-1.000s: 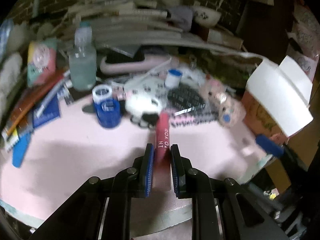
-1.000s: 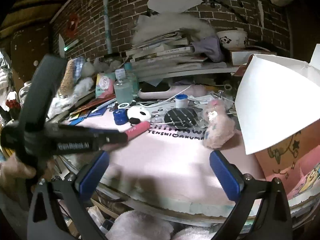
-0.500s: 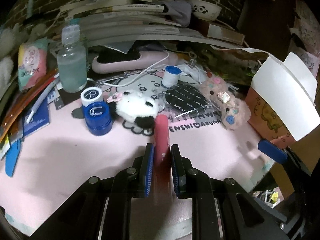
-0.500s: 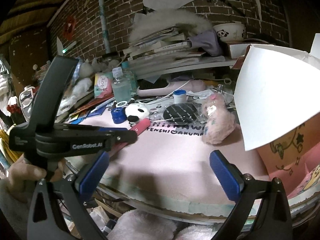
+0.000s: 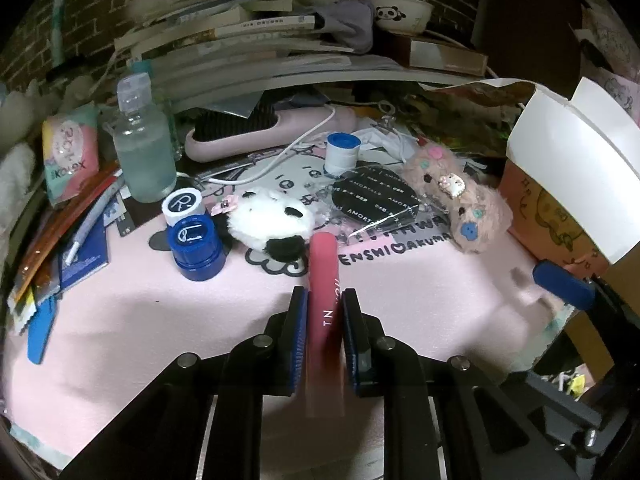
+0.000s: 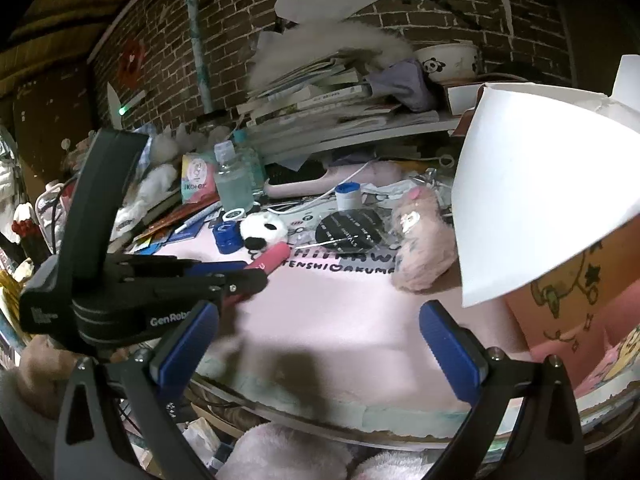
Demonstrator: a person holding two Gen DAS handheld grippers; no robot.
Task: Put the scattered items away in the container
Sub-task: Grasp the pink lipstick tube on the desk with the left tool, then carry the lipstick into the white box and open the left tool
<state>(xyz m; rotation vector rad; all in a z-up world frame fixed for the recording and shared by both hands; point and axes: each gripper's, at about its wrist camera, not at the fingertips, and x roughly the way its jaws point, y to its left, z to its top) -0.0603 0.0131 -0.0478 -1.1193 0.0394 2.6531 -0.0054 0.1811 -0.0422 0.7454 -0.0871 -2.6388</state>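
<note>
Above pink mat (image 5: 120,320): left gripper (image 5: 323,300) clamped on one pink tube (image 5: 324,272); right gripper (image 6: 316,332) wide apart, holding nothing; two plush toys, panda (image 5: 272,220) and pink (image 5: 460,200); one box (image 6: 560,280) at right

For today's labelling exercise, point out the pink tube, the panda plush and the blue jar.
pink tube (image 5: 323,264), left wrist view, on its upper body ahead of the pads.
panda plush (image 5: 269,219), left wrist view, on its white face.
blue jar (image 5: 195,250), left wrist view, on its side wall.

We see dim indoor light, dark vignetted fisheye corners, glare on the white box flap (image 6: 532,200), soft shadows on the pink mat (image 5: 160,320).
</note>
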